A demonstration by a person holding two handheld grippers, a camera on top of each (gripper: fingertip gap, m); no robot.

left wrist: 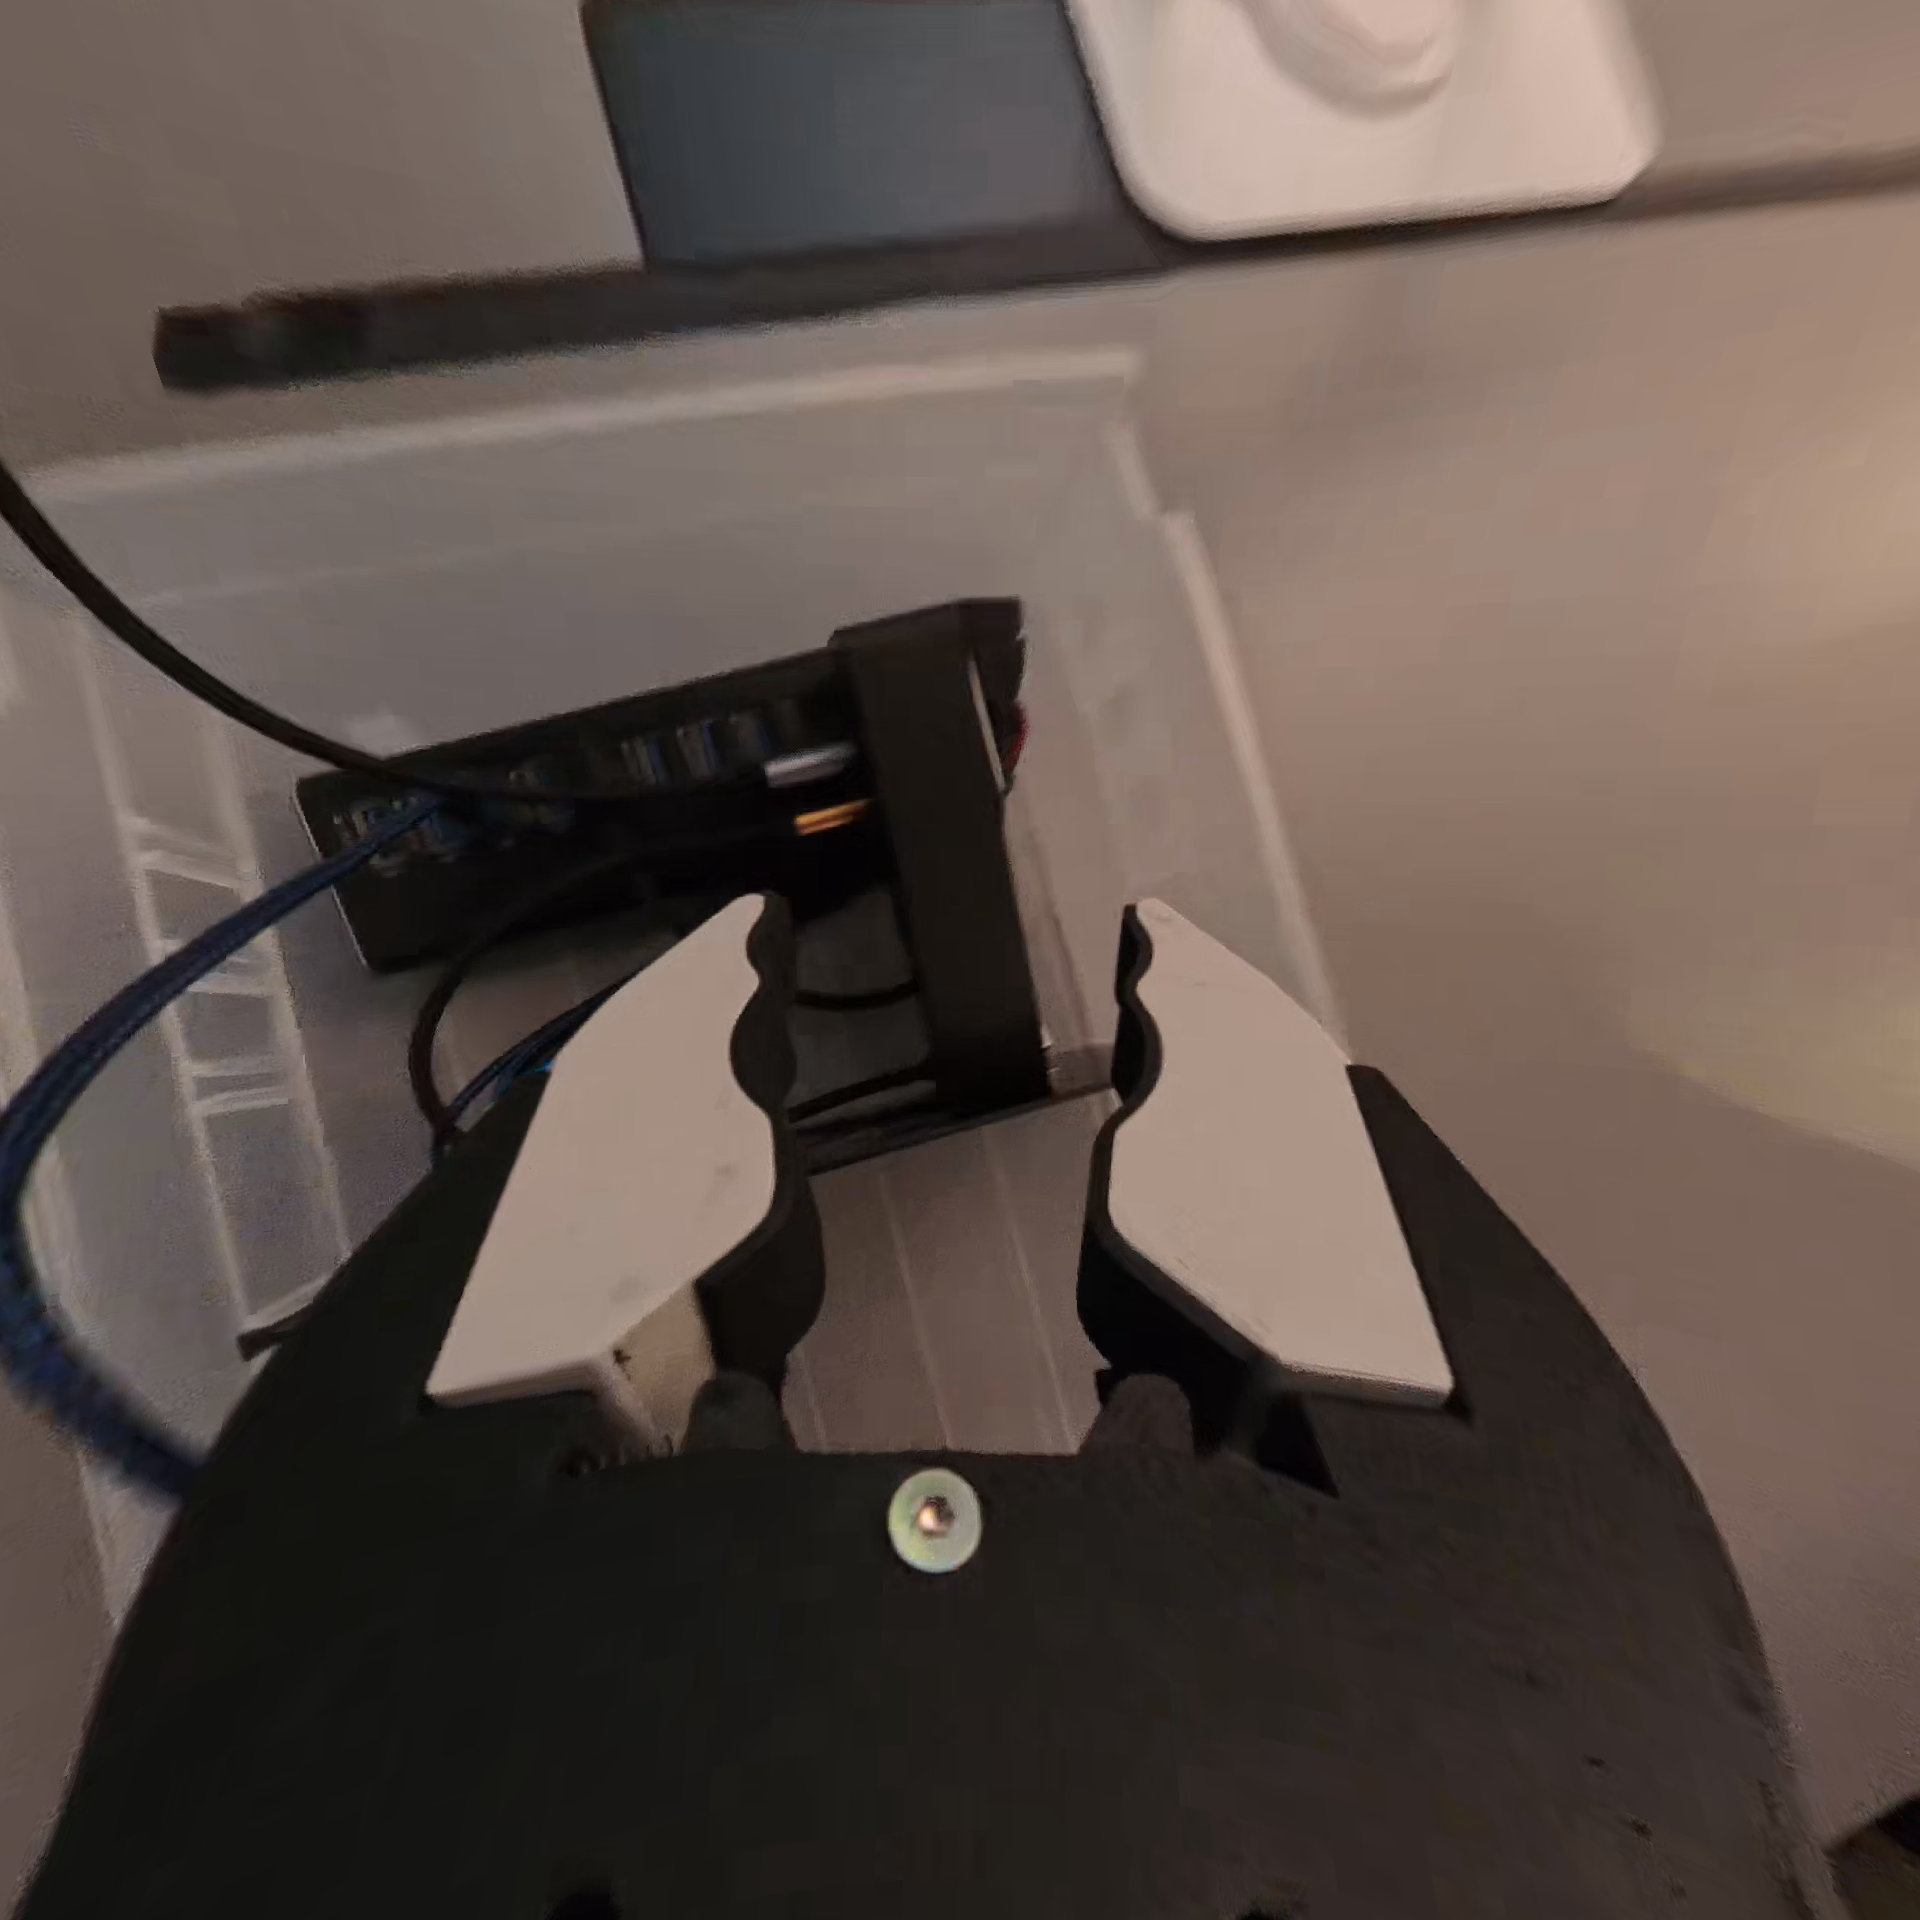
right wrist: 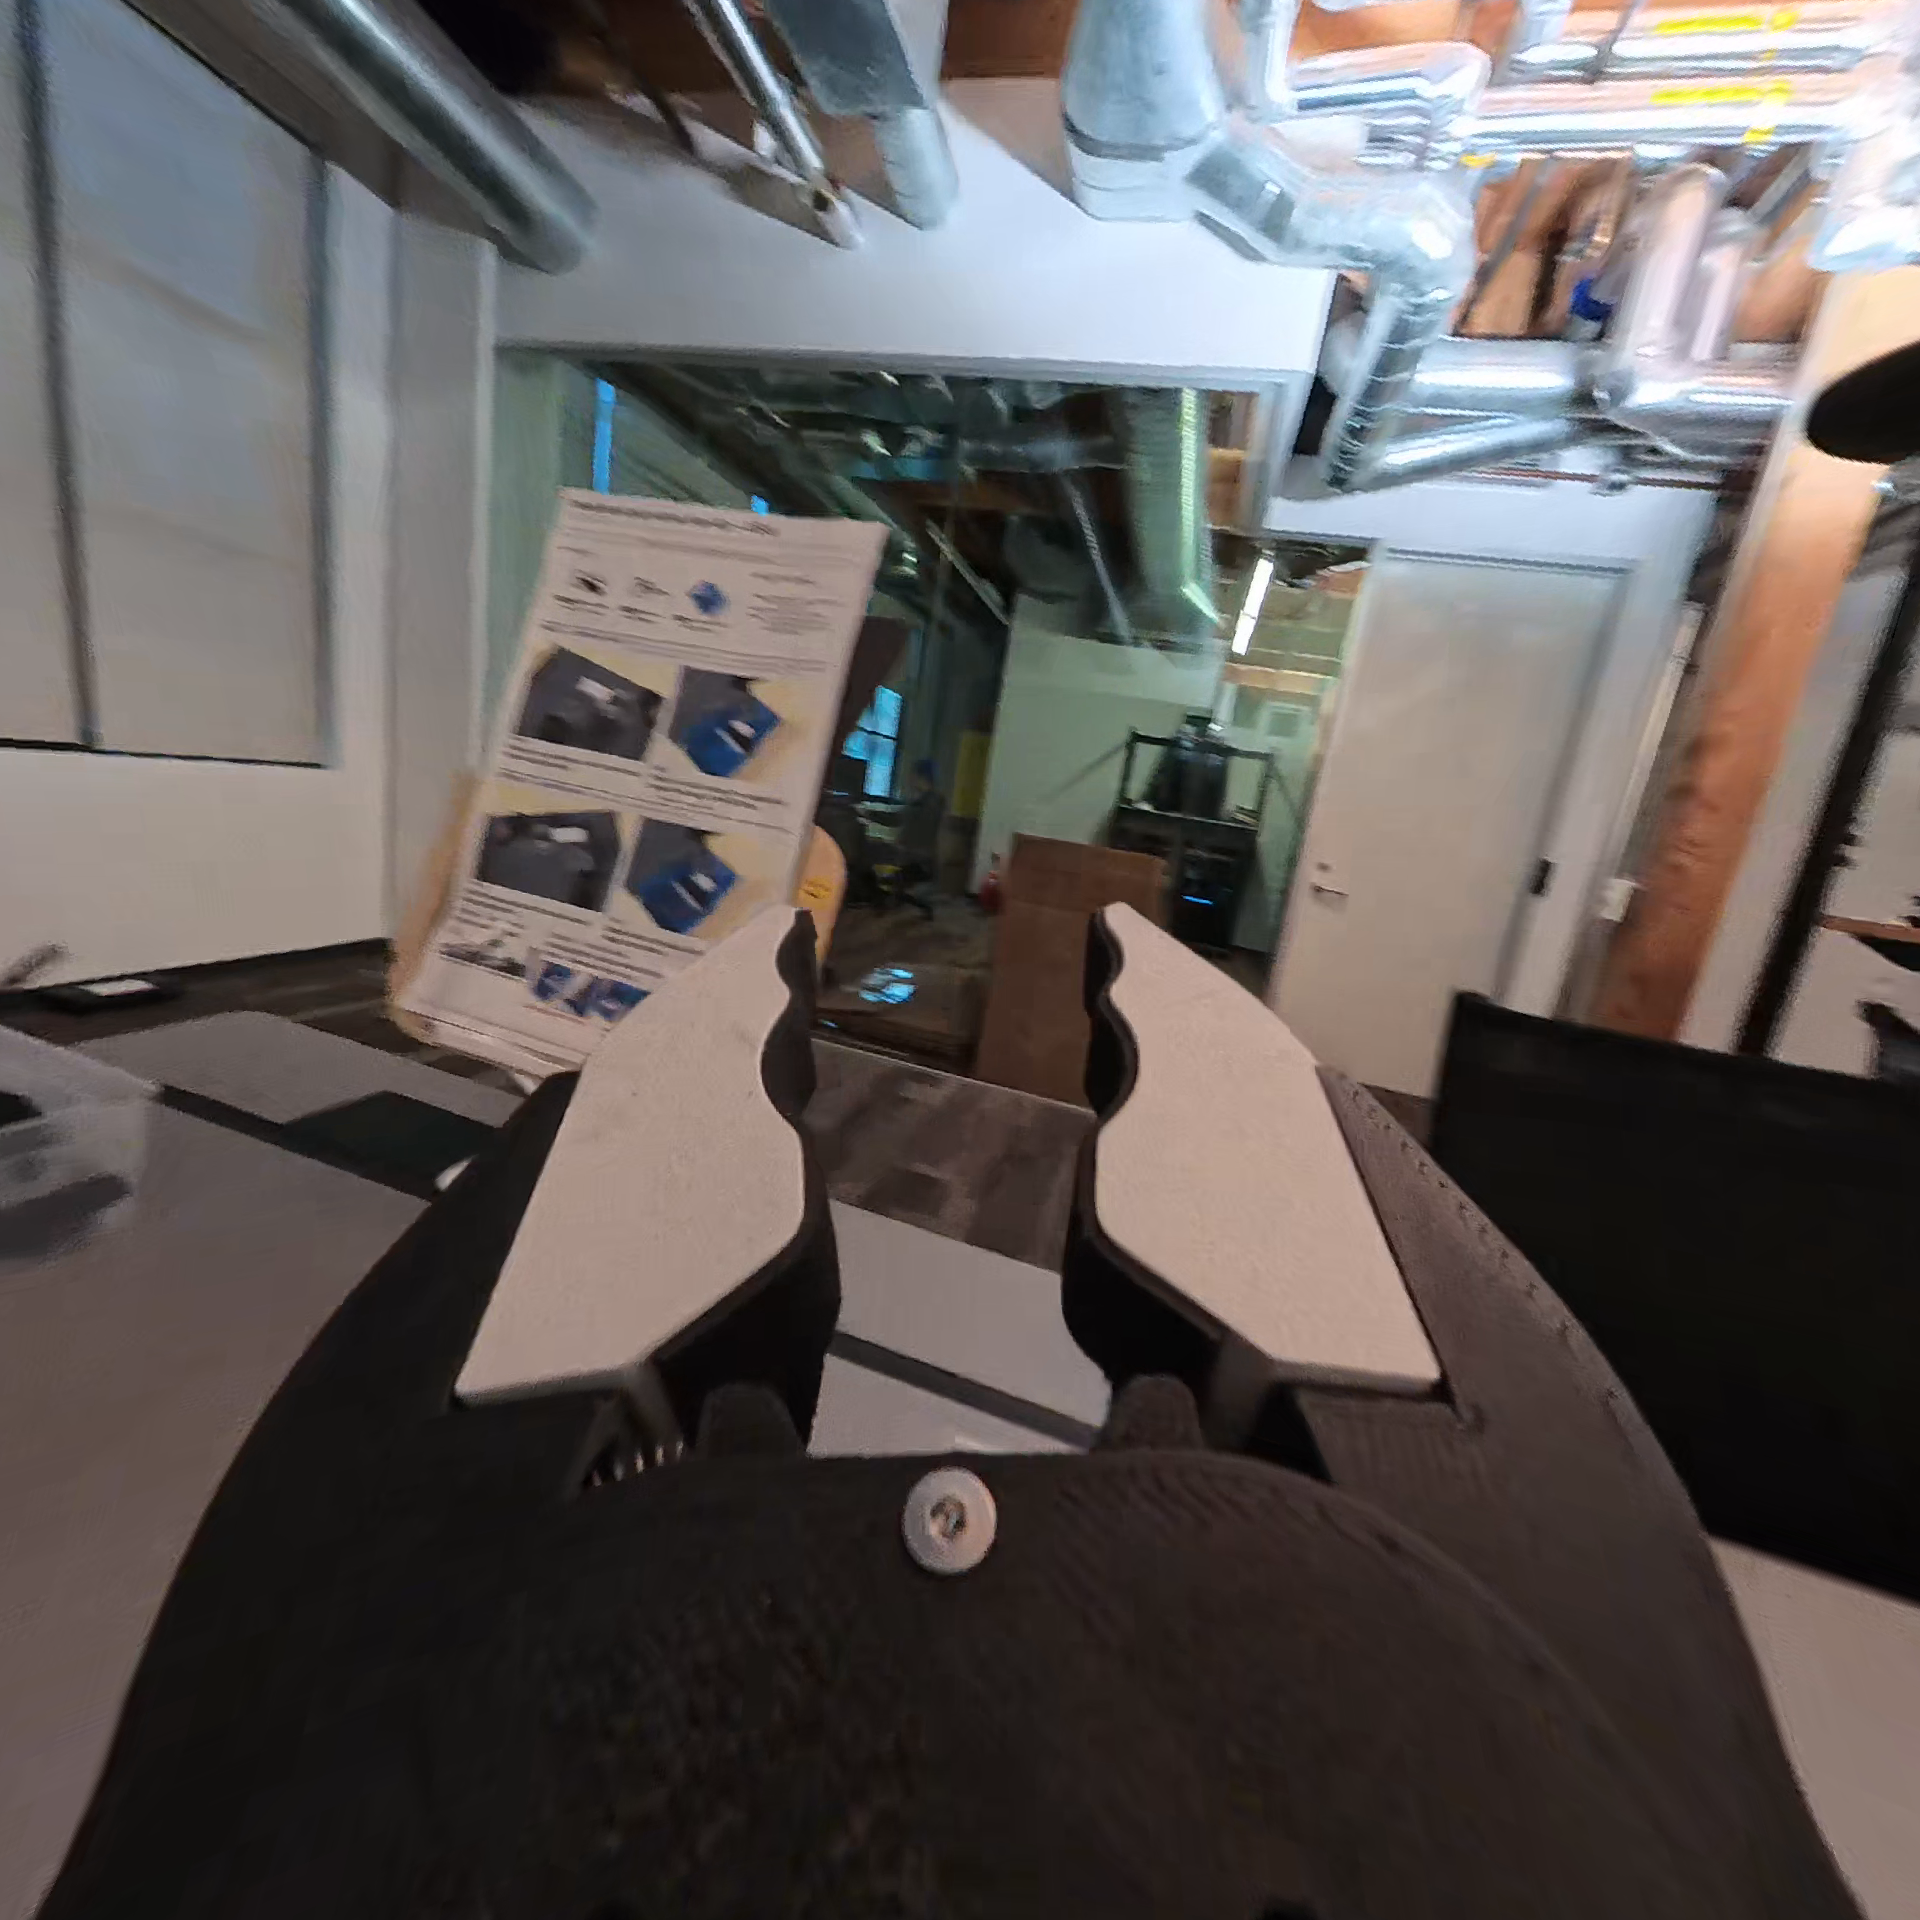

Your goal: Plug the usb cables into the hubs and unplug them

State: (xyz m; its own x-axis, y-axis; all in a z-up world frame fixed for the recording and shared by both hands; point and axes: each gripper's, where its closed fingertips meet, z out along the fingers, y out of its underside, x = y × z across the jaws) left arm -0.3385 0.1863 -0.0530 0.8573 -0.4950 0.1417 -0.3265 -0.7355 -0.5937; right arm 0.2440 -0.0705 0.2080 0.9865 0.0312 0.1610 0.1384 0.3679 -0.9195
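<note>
In the left wrist view a black USB hub (left wrist: 582, 821) lies on a clear plastic tray (left wrist: 582, 520), with a black bracket (left wrist: 935, 852) clamped over its right end. A blue braided cable (left wrist: 156, 1018) and a black cable (left wrist: 135, 634) run into the hub's left ports. My left gripper (left wrist: 945, 914) is open and empty, its tips just short of the hub's right end. My right gripper (right wrist: 945, 925) is open and empty, raised above the grey table (right wrist: 208, 1403) and pointing out into the room. No hub or cable shows in the right wrist view.
A white device (left wrist: 1361, 104) and a dark flat slab (left wrist: 842, 125) lie beyond the tray, behind a black strip (left wrist: 623, 312). In the right wrist view a printed instruction sheet (right wrist: 644, 769) stands at the table's far side, and a black chair back (right wrist: 1683, 1247) is at the right. The left gripper's tips are roughly 70 cm from the right gripper's. It is some 35 cm from my left tips to the white device (left wrist: 1361, 104).
</note>
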